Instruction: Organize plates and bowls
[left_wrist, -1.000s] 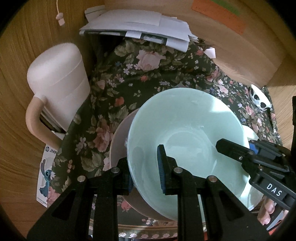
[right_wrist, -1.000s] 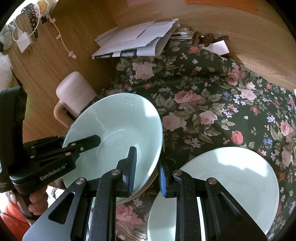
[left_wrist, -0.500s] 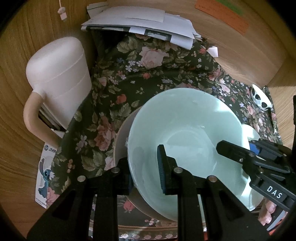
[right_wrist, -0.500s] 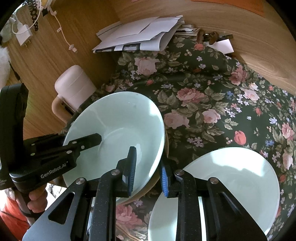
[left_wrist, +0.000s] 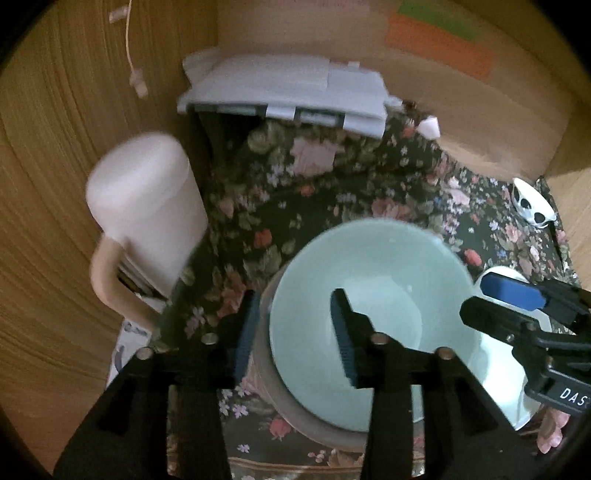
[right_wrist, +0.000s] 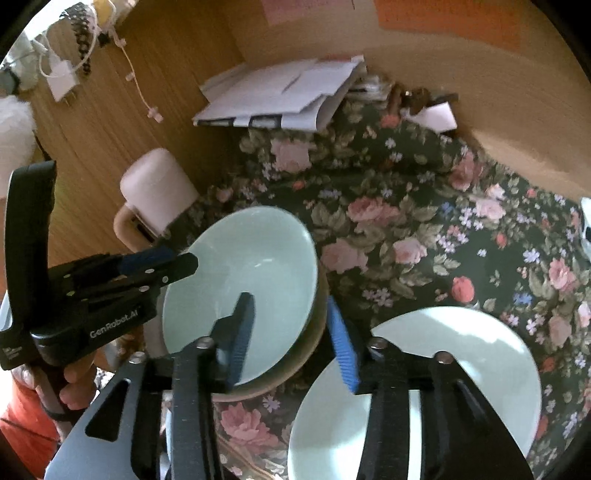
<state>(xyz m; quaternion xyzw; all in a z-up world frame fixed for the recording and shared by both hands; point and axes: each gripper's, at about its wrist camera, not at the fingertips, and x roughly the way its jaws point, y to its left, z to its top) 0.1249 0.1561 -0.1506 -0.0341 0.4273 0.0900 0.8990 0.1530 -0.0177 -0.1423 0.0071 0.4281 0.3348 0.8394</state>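
Observation:
A mint green bowl (left_wrist: 373, 314) (right_wrist: 255, 273) sits nested in a beige bowl (left_wrist: 295, 417) (right_wrist: 295, 365) on the floral cloth. My left gripper (left_wrist: 293, 332) straddles its left rim with the jaws opening; one pad is outside and one inside, and neither presses on it. My right gripper (right_wrist: 291, 338) straddles the right rim the same way, also opening with its pads clear of the rim. Each gripper shows in the other's view: the right gripper (left_wrist: 509, 306) and the left gripper (right_wrist: 162, 262). A mint green plate (right_wrist: 461, 362) lies to the right of the bowls.
A pale pink jug (left_wrist: 147, 214) with a handle stands to the left of the bowls. A stack of papers (left_wrist: 284, 92) lies at the back against the wooden wall. A small white spotted object (left_wrist: 532, 203) sits far right. A person's hand (right_wrist: 74, 384) holds the left gripper.
Both grippers were shut on the mint bowl's rim and have now let go of it. The bowl has settled into the beige bowl. Both views have tipped slightly.

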